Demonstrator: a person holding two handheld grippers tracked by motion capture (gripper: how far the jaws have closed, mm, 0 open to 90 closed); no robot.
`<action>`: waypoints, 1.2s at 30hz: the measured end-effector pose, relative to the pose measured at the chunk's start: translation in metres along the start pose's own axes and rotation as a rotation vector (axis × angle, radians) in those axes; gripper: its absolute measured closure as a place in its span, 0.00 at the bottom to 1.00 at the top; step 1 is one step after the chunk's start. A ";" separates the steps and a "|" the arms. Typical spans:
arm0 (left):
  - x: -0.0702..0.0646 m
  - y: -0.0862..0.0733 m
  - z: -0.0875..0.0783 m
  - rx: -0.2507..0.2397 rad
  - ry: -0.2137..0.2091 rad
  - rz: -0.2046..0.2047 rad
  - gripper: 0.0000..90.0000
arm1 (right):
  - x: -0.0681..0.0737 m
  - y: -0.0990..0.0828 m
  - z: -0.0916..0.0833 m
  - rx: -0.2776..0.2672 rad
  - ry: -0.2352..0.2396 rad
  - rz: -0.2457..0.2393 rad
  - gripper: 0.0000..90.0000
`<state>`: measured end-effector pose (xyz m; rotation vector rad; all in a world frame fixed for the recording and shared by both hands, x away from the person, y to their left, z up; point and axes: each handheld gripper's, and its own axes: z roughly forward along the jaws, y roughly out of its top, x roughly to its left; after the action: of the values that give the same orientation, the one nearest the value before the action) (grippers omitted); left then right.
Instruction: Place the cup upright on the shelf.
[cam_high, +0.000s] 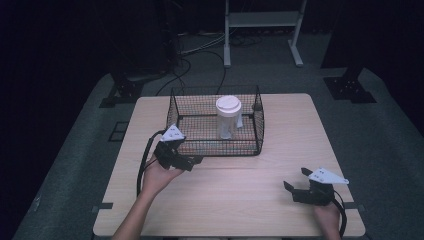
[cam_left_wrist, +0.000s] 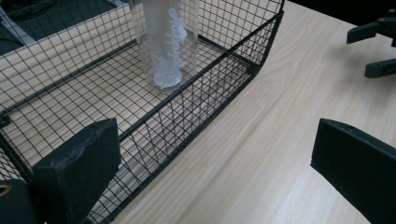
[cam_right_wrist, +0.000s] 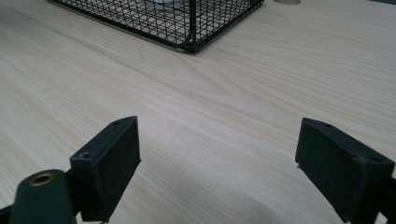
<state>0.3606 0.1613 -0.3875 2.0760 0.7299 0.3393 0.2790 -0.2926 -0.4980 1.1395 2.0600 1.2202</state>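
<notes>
1. The left gripper (cam_high: 192, 161) hangs with its jaws spread wide and empty, just beside the near wall of the wire basket (cam_high: 215, 148).
2. A clear cup (cam_high: 228, 117) with a white lid stands upright inside the basket, beyond that wall and apart from the jaws.
3. The right gripper (cam_high: 295, 180), also spread and empty, sits over the bare wooden table (cam_high: 240, 195), well apart from the basket.

Light wooden table (cam_high: 280, 210) on grey carpeted floor (cam_high: 390, 145). Dark, dim room. White metal frame legs (cam_high: 227, 45) behind, black cables (cam_high: 200, 65) on floor, black stand feet (cam_high: 347, 87) at both sides.
</notes>
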 end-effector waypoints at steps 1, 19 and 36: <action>-0.001 -0.001 0.000 -0.001 0.000 -0.001 0.01 | 0.000 0.000 0.000 -0.001 0.000 0.001 0.14; -0.013 -0.038 -0.009 -0.027 0.007 -0.026 0.01 | 0.000 0.000 0.000 0.001 -0.004 0.005 0.14; -0.019 -0.074 -0.013 -0.004 0.041 -0.030 0.01 | 0.001 0.000 0.001 0.008 -0.012 0.000 0.14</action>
<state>0.3113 0.1906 -0.4402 2.0573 0.7832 0.3681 0.2791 -0.2915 -0.4981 1.1471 2.0579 1.2036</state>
